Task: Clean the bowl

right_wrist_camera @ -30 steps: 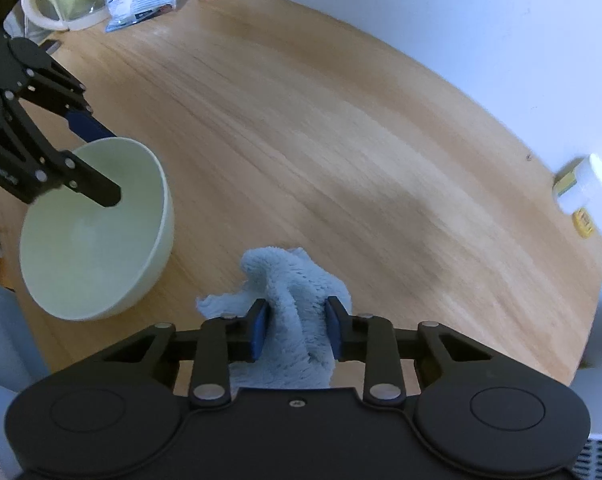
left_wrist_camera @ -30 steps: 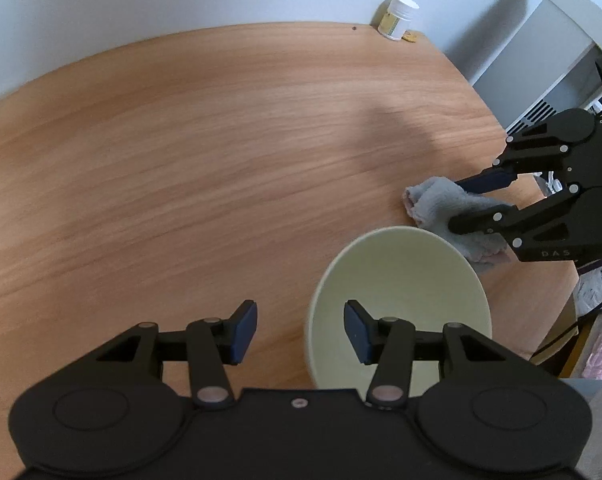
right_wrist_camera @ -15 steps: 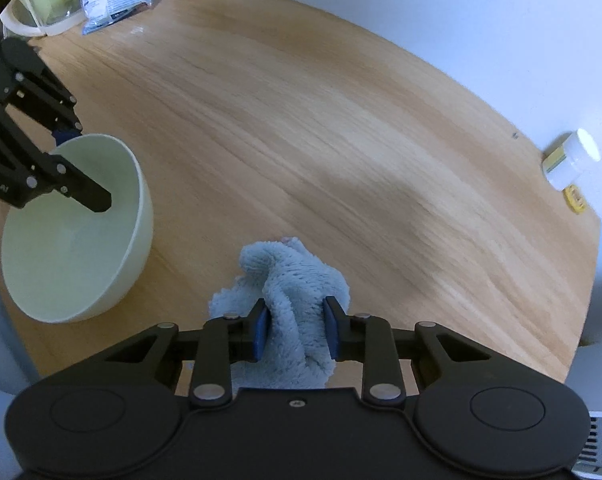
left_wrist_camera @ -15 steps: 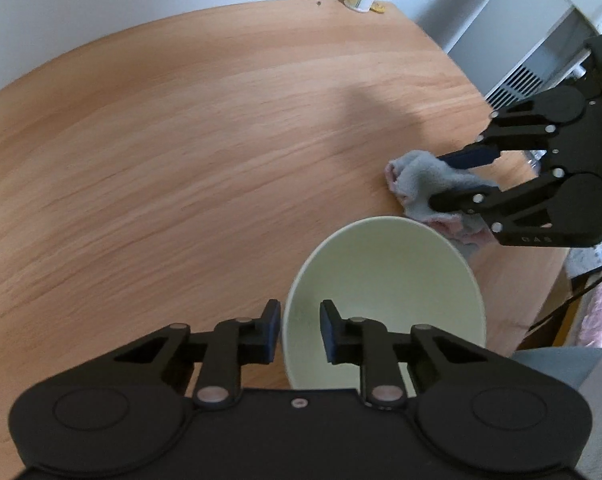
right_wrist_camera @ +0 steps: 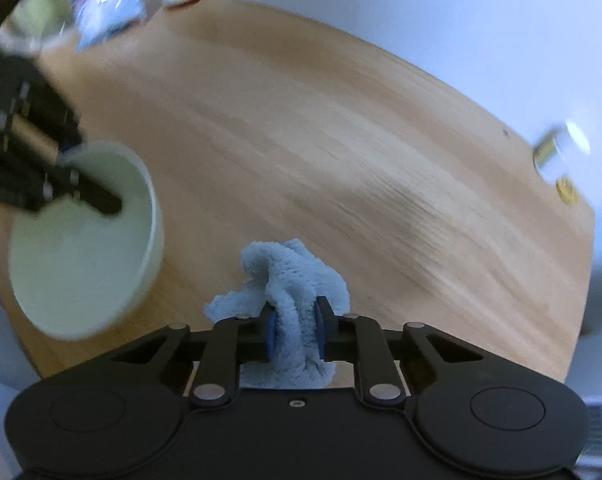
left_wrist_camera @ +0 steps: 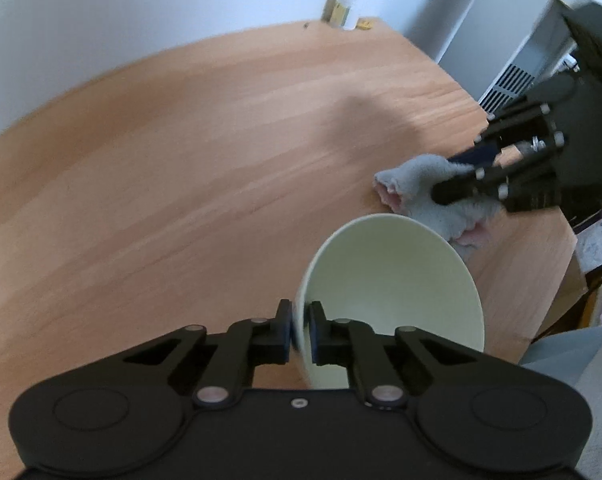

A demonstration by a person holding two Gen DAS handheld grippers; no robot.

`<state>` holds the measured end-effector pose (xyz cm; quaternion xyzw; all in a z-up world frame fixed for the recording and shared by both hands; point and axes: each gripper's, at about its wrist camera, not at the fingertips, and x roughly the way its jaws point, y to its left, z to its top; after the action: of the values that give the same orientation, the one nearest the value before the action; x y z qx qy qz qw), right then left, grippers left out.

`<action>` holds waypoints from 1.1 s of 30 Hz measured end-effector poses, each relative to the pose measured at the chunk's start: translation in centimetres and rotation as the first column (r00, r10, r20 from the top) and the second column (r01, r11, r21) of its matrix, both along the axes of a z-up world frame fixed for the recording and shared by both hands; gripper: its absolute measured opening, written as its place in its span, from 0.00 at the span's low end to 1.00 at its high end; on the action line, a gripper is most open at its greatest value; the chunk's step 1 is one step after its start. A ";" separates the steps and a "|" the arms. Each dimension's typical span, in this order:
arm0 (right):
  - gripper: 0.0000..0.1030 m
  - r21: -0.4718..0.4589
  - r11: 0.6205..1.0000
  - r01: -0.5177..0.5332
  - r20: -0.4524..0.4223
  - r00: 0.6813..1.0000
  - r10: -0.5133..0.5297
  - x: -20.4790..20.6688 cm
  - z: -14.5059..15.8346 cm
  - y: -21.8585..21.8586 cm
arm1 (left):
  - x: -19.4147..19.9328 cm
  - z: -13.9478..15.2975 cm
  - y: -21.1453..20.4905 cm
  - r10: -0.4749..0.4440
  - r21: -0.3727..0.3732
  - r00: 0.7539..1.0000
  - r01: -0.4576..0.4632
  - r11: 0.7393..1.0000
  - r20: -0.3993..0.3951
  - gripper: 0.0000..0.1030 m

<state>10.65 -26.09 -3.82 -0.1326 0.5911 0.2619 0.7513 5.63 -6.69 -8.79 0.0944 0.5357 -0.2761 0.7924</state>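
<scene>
— Pale green ceramic is seen between the fingers of the left gripper point(left_wrist_camera: 299, 330). How is the bowl point(left_wrist_camera: 397, 280) held?

— Its near rim is pinched from both sides: one finger is placed outside the wall, the other inside. The jaws are almost pressed together, with only the thin wall between them. The bowl is tilted, with its opening turned toward the right side; whether its base touches the wooden table point(left_wrist_camera: 181, 160) cannot be told.

— And the right gripper point(right_wrist_camera: 295, 334)?

— A grey-blue fluffy cloth point(right_wrist_camera: 297, 280) is clamped between its two blue pads point(right_wrist_camera: 268, 332). The jaws are narrowed onto a fold of it, and the rest is bunched in front of them, just beside the bowl.

— What else is seen?

— A small white-capped jar point(left_wrist_camera: 346, 6) is standing at the far edge of the table, by the wall, well apart from the bowl. Blurred packages point(right_wrist_camera: 109, 4) are seen at the far left corner in the right wrist view.
</scene>
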 end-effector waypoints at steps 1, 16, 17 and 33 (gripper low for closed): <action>0.18 0.035 0.999 0.036 -0.020 0.999 -0.036 0.4 0.4 -0.5 | -0.3 0.2 -0.1 -0.001 0.002 1.000 0.001 1.000 0.024 0.07; 0.18 0.433 0.827 0.359 -0.382 0.904 -0.192 7.7 -1.8 1.5 | -3.0 3.0 -0.2 0.018 -0.046 0.972 -0.007 0.999 0.235 0.11; 0.18 0.442 0.816 0.373 -0.406 0.894 -0.189 7.8 -2.3 1.8 | -3.1 3.1 -0.2 0.026 -0.052 0.972 -0.014 0.999 0.235 0.11; 0.18 0.355 0.795 0.492 -0.563 0.791 -0.238 4.3 -7.7 -1.0 | -3.5 4.1 0.5 0.142 -0.137 0.966 -0.114 0.984 0.216 0.13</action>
<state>14.99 -27.08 -11.55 0.2515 0.6911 0.2704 0.6212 2.15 -6.24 -4.66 0.0409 0.4294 -0.2442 0.8685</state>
